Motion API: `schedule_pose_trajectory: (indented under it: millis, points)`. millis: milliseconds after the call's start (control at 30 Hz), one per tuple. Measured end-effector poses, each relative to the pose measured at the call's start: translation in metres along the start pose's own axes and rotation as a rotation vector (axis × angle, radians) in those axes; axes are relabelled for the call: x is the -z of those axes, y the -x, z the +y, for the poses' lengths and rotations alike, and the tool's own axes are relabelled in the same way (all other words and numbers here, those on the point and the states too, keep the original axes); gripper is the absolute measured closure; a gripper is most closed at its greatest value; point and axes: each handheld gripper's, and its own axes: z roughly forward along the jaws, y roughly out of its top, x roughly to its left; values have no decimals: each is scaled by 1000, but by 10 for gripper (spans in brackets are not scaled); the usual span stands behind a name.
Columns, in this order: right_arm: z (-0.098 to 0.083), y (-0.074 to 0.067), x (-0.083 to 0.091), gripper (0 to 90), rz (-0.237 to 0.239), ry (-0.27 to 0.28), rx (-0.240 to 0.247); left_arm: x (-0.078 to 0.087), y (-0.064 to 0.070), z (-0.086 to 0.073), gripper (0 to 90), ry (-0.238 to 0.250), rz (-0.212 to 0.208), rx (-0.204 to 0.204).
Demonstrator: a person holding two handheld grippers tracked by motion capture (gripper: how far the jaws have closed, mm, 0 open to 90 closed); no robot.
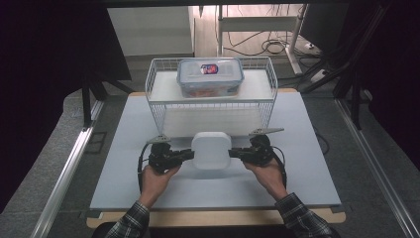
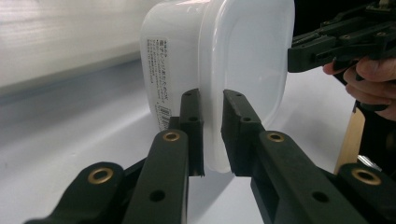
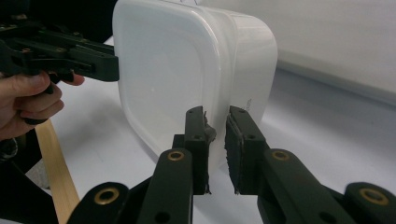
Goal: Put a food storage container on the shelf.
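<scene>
Plaid-sleeved forearms enter at the near edge of the table; each hand holds one two-jaw gripper.

Left gripper [image 1: 184, 154]: jaws clenched on the lid rim at the left side of the white, rounded-square plastic container with lid [image 1: 211, 149]. In the left gripper view the pads sit tight on either side of the rim of that container [image 2: 243, 70].

Right gripper [image 1: 236, 153]: jaws likewise clamped on the rim at the opposite, right side; the right gripper view shows the pads pinching the rim of the container [image 3: 187, 70].

Container position: near-centre of the pale grey table top [image 1: 307, 168], just in front of the white wire basket shelf [image 1: 158, 87]. Whether it is off the surface cannot be told for certain; its shadow suggests it is slightly raised.

On the shelf's top tier, at the far side: a clear plastic lock-lid box with blue rim [image 1: 210, 77].

Progress, judged: two-sided grasp is complete. Remaining: carry and set down, probably onto or under the shelf; destination not evident.
</scene>
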Motion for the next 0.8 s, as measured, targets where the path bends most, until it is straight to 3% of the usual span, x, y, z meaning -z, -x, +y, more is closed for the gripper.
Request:
schedule_pose_trajectory:
  millis: [267, 533, 800]
  points:
    - [7, -10, 8, 800, 17, 61, 52, 11, 4, 7, 789, 34, 10, -23]
    - [18, -18, 16, 805, 36, 84, 78, 20, 10, 17, 779, 52, 35, -53]
    - [43, -29, 30, 808, 48, 110, 121, 35, 19, 39, 775, 88, 58, -83]
